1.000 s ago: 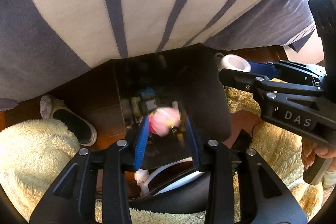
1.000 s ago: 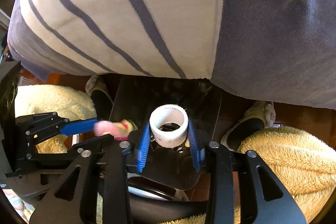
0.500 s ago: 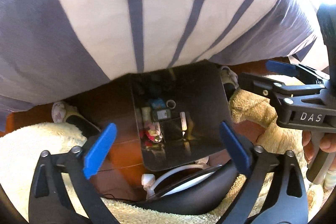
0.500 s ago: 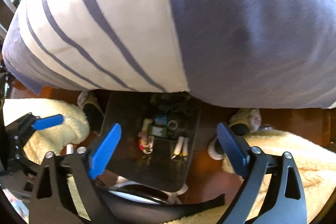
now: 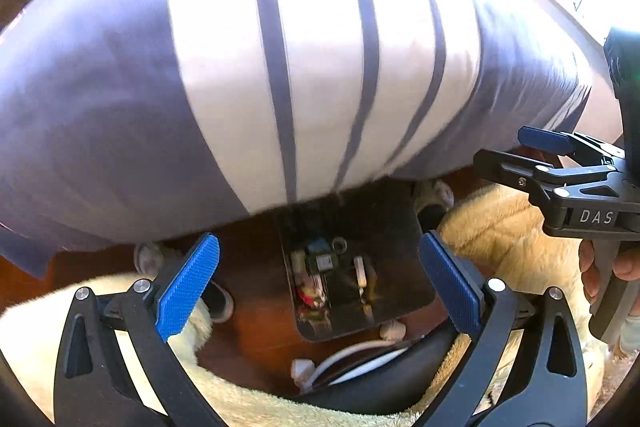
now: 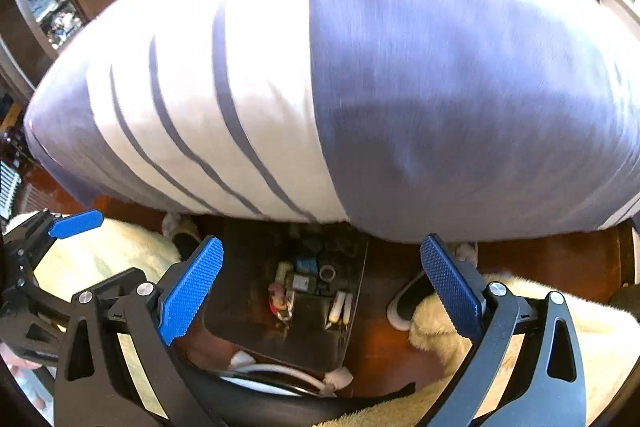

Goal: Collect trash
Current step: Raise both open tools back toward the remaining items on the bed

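Observation:
A black bin (image 5: pixel 384 223) stands on the wooden floor below both grippers. Several bits of trash lie in it, among them a pink and red wrapper (image 5: pixel 308 291), a small ring (image 6: pixel 327 271) and white sticks (image 6: pixel 340 303). My left gripper (image 5: pixel 320 283) hangs high above the bin, open and empty. My right gripper (image 6: pixel 322 279) also hangs above the bin (image 6: pixel 240 267), its jaws opening with nothing between them. In the left wrist view a blue finger (image 5: pixel 544 141) of the right gripper shows at the right edge, with a hand on its handle.
A person's grey and white striped shirt (image 5: pixel 280 67) fills the upper half of both views. Slippered feet (image 6: pixel 400 303) stand beside the bin. A fluffy cream rug (image 5: pixel 500 227) lies on both sides, and a white cable (image 5: pixel 348 351) runs just in front of the bin.
Both grippers opened wide and let go of the pink wrapper and the white roll, which dropped into the bin. Both then rose, so the bin looks smaller.

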A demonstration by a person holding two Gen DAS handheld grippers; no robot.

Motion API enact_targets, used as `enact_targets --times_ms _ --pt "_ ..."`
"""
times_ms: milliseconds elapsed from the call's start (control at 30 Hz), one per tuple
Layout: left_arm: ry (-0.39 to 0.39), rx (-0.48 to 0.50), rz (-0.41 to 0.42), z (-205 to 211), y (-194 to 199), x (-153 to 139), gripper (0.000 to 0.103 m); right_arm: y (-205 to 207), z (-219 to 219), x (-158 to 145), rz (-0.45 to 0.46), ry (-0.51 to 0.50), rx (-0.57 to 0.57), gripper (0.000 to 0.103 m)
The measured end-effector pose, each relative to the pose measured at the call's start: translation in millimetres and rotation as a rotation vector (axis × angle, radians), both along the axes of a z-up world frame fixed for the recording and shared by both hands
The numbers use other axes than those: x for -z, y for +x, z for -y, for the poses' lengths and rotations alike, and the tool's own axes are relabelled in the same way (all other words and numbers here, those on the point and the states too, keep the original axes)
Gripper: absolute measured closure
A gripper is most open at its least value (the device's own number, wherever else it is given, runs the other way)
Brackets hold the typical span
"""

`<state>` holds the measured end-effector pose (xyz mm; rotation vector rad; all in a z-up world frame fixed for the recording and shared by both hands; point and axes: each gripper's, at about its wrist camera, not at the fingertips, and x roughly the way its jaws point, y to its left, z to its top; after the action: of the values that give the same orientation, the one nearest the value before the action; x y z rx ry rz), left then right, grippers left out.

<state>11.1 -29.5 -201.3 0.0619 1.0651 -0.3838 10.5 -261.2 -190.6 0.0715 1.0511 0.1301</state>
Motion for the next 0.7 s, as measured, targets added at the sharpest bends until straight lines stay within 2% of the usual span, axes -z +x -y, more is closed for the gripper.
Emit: enact_targets --times_ms 367,700 --pt "-0.004 -0.063 0.154 -21.9 27.2 -70.6 0.008 17.9 3.7 -71.6 0.161 -0.001 -0.007 0.004" --pt "-0.003 -0.121 0.261 -36.7 67.0 -121.5 0.008 52.8 2.6 -117.5 0.261 -0.022 -0.027 0.004"
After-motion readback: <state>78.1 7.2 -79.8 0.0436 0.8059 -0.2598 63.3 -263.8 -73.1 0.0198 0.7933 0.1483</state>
